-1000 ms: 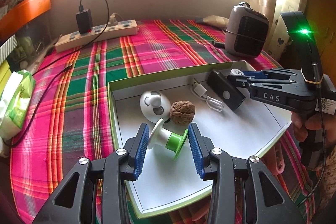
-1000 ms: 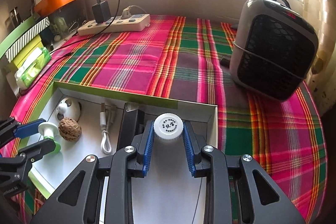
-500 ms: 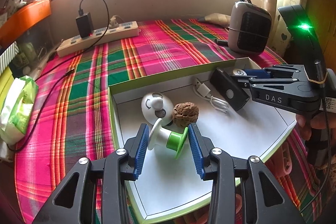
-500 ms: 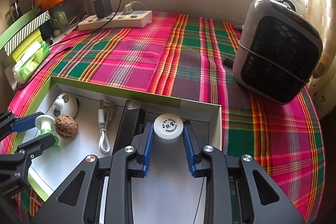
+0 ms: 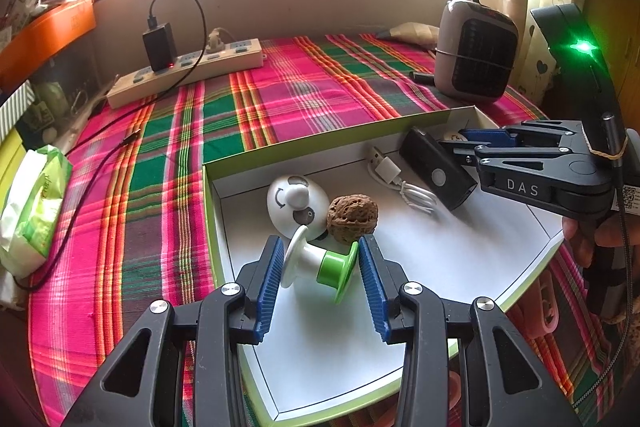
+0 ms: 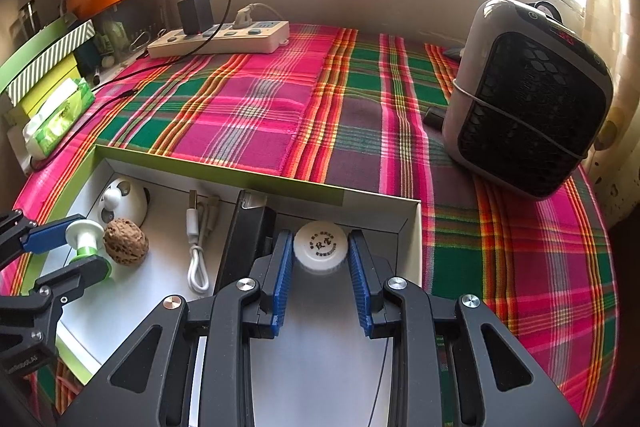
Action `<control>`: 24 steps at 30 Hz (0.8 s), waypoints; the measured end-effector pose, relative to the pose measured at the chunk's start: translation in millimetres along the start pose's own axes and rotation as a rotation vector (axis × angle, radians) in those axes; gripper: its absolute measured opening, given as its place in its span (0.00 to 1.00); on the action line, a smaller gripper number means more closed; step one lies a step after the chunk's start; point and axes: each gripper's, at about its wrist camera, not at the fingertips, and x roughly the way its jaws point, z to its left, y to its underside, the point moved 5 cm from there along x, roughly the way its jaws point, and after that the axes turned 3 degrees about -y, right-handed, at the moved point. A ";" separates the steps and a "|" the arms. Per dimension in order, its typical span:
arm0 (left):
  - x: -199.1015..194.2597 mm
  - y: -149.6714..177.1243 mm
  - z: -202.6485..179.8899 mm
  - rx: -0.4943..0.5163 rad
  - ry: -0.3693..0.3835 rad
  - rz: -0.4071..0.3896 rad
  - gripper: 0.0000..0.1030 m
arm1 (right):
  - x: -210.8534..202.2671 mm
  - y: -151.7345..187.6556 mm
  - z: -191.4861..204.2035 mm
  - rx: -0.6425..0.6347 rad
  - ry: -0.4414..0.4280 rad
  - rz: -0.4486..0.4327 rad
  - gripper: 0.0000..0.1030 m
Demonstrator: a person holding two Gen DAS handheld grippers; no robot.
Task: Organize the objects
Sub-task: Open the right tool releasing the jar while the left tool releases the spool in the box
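A white box with green rim (image 5: 304,151) (image 6: 224,169) lies on the plaid cloth. My left gripper (image 5: 320,267) is shut on a white-and-green spool (image 5: 320,261), held over the box's left part; it shows in the right wrist view (image 6: 86,239). My right gripper (image 6: 320,259) is shut on a white bottle cap (image 6: 320,245) in the box's far right corner. In the box lie a walnut (image 5: 352,215) (image 6: 125,241), a white egg-shaped toy (image 5: 290,205) (image 6: 120,203), a white USB cable (image 5: 400,181) (image 6: 196,251) and a black device (image 5: 438,173) (image 6: 246,235).
A small grey heater (image 5: 476,61) (image 6: 528,111) stands at the right. A power strip with a black charger (image 5: 184,75) (image 6: 220,37) lies at the back. A green tissue pack (image 5: 32,211) (image 6: 56,117) lies at the left edge. A pink object (image 5: 544,311) lies under the box's right side.
Both grippers keep their hold. The left view has drawn back slightly from the egg toy and walnut; the right gripper stays in the box's corner with the cap.
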 end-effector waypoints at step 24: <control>-8.9 -0.9 0.5 -0.014 -0.005 -0.014 0.37 | -10.8 3.1 2.4 0.020 -0.005 -0.029 0.39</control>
